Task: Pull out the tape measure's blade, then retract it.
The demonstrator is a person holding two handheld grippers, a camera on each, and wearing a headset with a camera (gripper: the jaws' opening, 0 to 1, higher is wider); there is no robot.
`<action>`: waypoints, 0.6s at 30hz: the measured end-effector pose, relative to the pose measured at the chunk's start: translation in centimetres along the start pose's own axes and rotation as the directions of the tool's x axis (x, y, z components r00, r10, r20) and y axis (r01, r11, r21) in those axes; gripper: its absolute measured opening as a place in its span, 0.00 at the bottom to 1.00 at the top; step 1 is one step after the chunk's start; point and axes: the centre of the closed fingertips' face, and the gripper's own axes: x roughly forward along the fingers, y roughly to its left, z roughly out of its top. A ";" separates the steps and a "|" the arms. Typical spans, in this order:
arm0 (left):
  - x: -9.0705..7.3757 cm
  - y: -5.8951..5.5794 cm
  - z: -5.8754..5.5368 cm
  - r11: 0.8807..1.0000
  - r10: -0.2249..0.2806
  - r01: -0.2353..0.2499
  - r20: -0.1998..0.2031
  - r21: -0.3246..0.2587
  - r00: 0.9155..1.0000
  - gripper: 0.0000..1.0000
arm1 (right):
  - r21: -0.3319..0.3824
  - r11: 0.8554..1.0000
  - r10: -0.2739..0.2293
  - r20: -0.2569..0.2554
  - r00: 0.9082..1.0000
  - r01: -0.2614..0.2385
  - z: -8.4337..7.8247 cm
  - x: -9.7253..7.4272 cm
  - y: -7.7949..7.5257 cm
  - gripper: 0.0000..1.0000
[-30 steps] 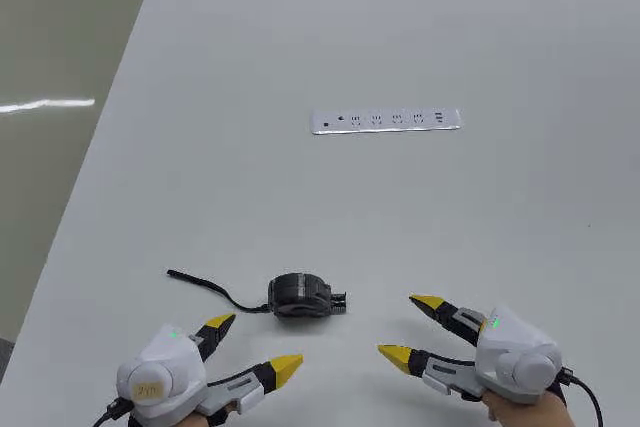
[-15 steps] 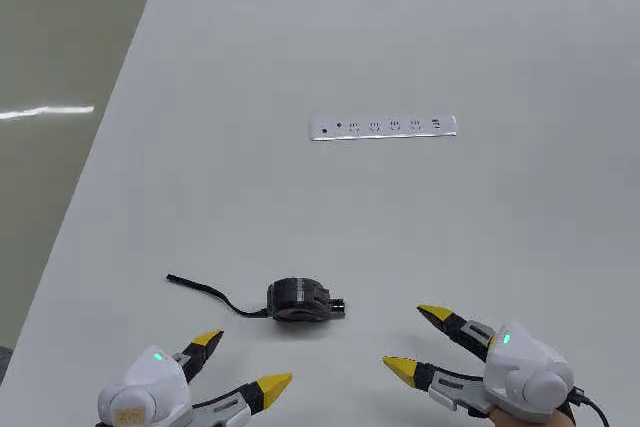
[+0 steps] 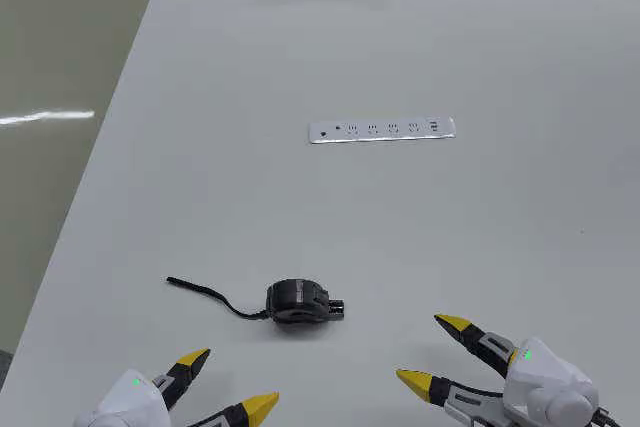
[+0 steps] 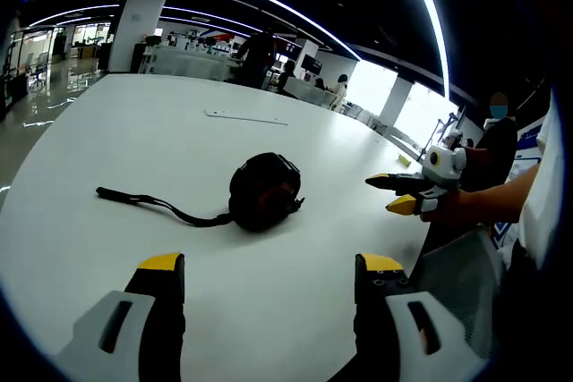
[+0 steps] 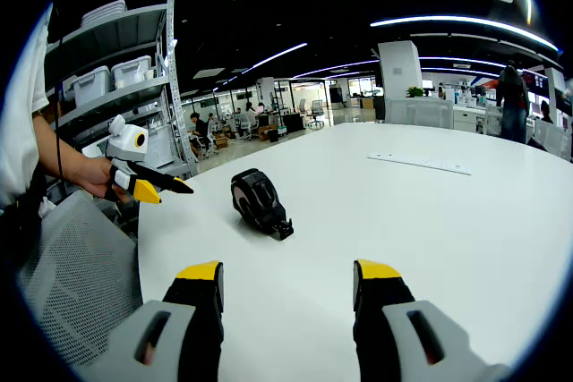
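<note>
A black tape measure (image 3: 297, 302) lies on the white table (image 3: 350, 207), its blade retracted and its black wrist strap (image 3: 205, 293) trailing left. The left gripper view has it (image 4: 263, 191) just ahead of the jaws; the right gripper view has it (image 5: 258, 199) ahead and left. My left gripper (image 3: 222, 385) is open near the front edge, below and left of the tape measure. My right gripper (image 3: 436, 355) is open below and right of it. Neither touches the tape measure. Each gripper appears in the other's view: right gripper (image 4: 401, 192), left gripper (image 5: 157, 187).
A white power strip (image 3: 381, 130) lies flat at mid table, well beyond the tape measure. The table's left edge drops to a glossy floor. A mesh chair (image 5: 63, 275) and shelving (image 5: 125, 96) stand on the left of the right gripper view.
Both grippers have drawn back toward the near edge of the table, away from the tape measure. The tape measure has stayed where it was.
</note>
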 end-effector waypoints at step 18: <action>-1.9 0.8 0.1 1.000 0.028 -0.028 0.008 0.008 1.000 0.78 | 0.021 0.999 -0.040 -0.018 0.999 0.041 -1.3 -2.5 0.0 0.62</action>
